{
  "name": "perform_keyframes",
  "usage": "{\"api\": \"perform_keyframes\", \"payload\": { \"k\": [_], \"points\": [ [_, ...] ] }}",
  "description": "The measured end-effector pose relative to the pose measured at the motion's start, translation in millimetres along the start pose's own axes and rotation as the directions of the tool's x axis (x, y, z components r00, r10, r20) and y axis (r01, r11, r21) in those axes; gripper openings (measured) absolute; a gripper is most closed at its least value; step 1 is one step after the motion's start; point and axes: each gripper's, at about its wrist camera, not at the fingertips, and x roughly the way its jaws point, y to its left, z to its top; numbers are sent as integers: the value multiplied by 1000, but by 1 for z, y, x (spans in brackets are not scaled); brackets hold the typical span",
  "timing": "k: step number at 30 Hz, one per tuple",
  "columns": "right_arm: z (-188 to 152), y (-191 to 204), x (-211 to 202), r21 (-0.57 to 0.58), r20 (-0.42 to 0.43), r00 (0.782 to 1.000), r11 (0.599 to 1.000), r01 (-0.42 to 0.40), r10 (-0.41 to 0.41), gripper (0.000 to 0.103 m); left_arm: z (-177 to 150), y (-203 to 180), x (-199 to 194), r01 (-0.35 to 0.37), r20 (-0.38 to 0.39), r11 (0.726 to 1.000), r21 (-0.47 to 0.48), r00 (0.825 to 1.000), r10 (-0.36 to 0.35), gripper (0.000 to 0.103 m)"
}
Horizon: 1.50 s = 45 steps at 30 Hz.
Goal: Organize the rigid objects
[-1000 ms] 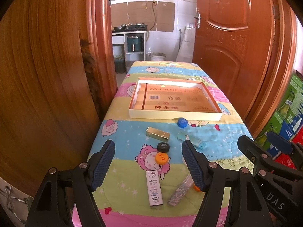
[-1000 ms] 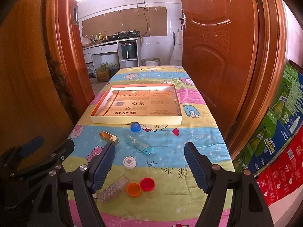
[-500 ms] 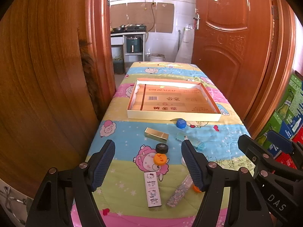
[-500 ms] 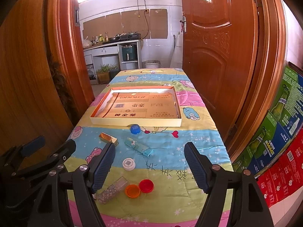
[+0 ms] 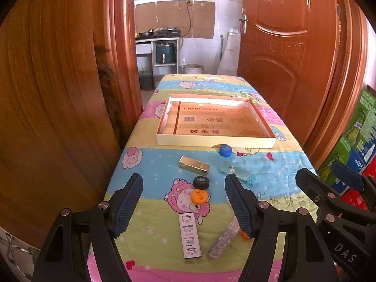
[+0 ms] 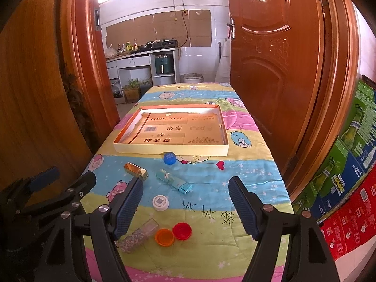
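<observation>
A shallow cardboard box tray (image 5: 216, 142) (image 6: 170, 150) lies mid-table with nothing in it. In front of it are scattered a blue cap (image 5: 225, 150) (image 6: 169, 158), a gold box (image 5: 193, 165) (image 6: 135, 170), a teal tube (image 5: 237, 174) (image 6: 173, 181), a black cap (image 5: 201, 182), an orange cap (image 5: 200, 197), a Hello Kitty strip (image 5: 189, 235), a clear glitter case (image 5: 223, 239) (image 6: 138, 235), a white cap (image 6: 160, 202), an orange lid (image 6: 164, 236) and a red lid (image 6: 181, 231). My left gripper (image 5: 184, 202) and right gripper (image 6: 185, 208) hover open above the near edge, holding nothing.
The table wears a striped cartoon blanket (image 5: 150, 164) (image 6: 246, 169). Wooden door panels flank it left (image 5: 47, 108) and right (image 6: 275, 70). Stacked drink cartons (image 6: 347, 178) stand at the right. A kitchen counter (image 6: 141, 54) shows through the doorway beyond.
Both grippers have drawn back and risen slightly, so the table objects sit a little farther off. Nothing was picked up or moved.
</observation>
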Motion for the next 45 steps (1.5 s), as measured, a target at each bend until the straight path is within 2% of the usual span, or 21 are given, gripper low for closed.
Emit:
{"api": "perform_keyframes", "payload": {
  "k": [8, 13, 21, 25, 29, 33, 35, 40, 43, 45],
  "points": [
    [-15, -13, 33, 7, -96, 995, 1000, -13, 14, 75, -13, 10, 36, -11, -94, 1000, -3, 995, 11, 73],
    [-22, -17, 58, 8, -166, 986, 1000, -29, 30, 75, -23, 12, 56, 25, -160, 999, -21, 987, -28, 72],
    [-27, -20, 83, -8, -230, 972, 998, -60, 57, 75, -41, 4, 74, 56, -245, 998, -20, 968, -59, 71],
    [-28, -23, 90, -3, -247, 966, 997, -74, 71, 75, -49, 4, 85, 52, -290, 998, -37, 955, -60, 57],
    [-26, -23, 99, -23, -253, 964, 995, -94, 85, 75, -56, 5, 94, 68, -328, 995, -74, 940, -89, 54],
    [-20, -15, 119, -94, -296, 947, 983, -158, 124, 75, -60, 3, 96, 78, -342, 994, -75, 935, -99, 53],
    [-17, -11, 131, -127, -317, 939, 975, -181, 133, 75, -62, 3, 99, 78, -354, 994, -80, 930, -101, 43],
    [-5, -4, 155, -217, -327, 933, 950, -226, 147, 75, -63, 8, 99, 61, -346, 994, -90, 934, -89, 28],
    [1, 0, 170, -238, -361, 913, 928, -288, 190, 66, -63, 9, 99, 62, -341, 994, -90, 936, -90, 28],
    [3, 3, 183, -249, -392, 898, 916, -315, 202, 55, -63, 7, 99, 59, -340, 996, -70, 937, -79, 28]
  ]
}}
